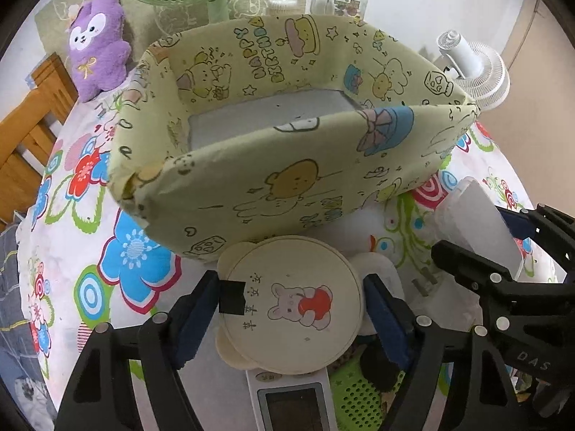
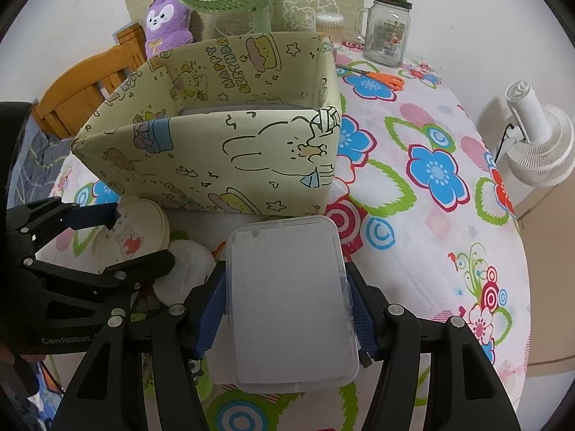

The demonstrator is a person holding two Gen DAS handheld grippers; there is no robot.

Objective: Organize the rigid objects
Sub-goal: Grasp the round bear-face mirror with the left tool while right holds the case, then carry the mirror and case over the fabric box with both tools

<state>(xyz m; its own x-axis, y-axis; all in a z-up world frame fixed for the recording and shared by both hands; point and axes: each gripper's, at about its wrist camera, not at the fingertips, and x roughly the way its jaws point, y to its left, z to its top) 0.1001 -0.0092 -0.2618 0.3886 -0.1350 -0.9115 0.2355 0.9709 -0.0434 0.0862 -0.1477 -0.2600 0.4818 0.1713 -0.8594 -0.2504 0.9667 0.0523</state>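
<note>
Remote control (image 1: 287,400) mostly hidden beneath gripper-held round lid (image 1: 293,307).

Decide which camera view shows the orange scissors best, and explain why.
The right wrist view: the scissors lie in full sight on the flowered cloth, beside the glass jar. The left wrist view shows nothing of them; the cartoon-print box blocks that part of the table.

remote control (image 1: 289,400) beneath left tongs (image 1: 291,309): cut off by bottom edge, upper part hidden under round lid (image 1: 293,309).
</note>
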